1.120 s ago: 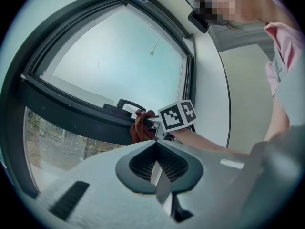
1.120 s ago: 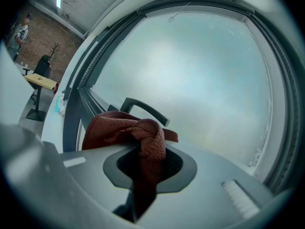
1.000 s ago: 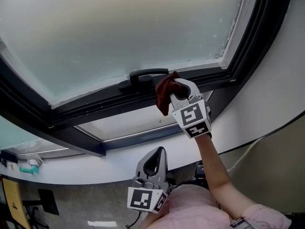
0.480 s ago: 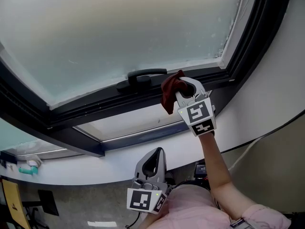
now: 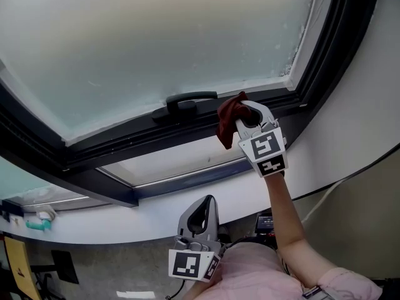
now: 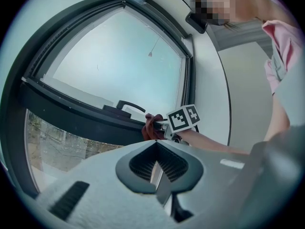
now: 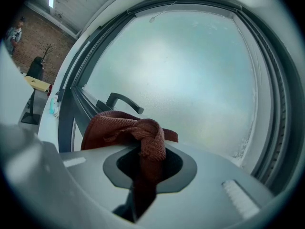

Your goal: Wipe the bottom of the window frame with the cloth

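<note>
Red cloth [image 5: 230, 120] at frame [image 5: 125, 141] bottom edge

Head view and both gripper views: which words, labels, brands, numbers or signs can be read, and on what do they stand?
None can be read in any view.
The left gripper and right gripper carry only black-and-white square markers, no letters or digits.
The cloth shows no label.

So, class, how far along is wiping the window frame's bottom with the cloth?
Done: the cloth is clamped in the right hand-held gripper and raised to the bottom frame rail. In hand: it sits at the rail right of the handle. Left: rail on both sides; no cleaned stretch is visible. The left hand-held gripper hangs low, shut, empty.
</note>
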Action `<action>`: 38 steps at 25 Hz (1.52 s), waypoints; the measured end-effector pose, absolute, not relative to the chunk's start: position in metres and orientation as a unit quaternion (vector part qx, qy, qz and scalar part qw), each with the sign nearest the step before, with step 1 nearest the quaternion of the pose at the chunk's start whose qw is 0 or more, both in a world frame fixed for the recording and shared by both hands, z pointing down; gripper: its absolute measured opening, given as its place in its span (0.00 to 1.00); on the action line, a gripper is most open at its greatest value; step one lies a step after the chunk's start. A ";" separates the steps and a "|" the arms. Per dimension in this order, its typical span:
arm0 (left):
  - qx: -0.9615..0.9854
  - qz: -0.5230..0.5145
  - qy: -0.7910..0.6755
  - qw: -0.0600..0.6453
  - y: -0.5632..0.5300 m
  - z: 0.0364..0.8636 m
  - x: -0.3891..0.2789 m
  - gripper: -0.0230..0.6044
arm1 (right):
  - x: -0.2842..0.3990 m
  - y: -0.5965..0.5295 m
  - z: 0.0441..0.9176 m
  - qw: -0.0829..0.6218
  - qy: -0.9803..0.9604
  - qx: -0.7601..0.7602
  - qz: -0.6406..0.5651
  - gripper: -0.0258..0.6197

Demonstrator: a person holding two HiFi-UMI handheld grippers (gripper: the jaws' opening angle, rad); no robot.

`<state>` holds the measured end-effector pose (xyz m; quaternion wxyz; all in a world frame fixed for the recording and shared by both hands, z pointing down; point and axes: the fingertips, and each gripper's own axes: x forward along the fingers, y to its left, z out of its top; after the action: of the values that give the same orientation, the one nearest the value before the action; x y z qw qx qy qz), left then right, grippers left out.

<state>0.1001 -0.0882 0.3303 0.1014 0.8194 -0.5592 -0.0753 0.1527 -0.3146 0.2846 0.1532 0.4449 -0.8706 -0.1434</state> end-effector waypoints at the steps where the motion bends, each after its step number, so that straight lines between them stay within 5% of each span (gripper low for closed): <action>1: 0.821 -0.073 -0.557 0.100 -0.087 0.332 0.103 0.03 | 0.155 -0.315 0.285 0.152 -0.870 0.447 -0.142 0.13; 38: 0.865 -0.069 -0.483 0.120 -0.096 0.381 0.135 0.03 | 0.198 -0.334 0.288 0.143 -0.871 0.455 -0.120 0.13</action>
<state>0.1352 -0.0958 0.3812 0.1202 0.8646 -0.4829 -0.0695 0.1979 -0.3338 0.2881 0.1428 0.4549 -0.8708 -0.1203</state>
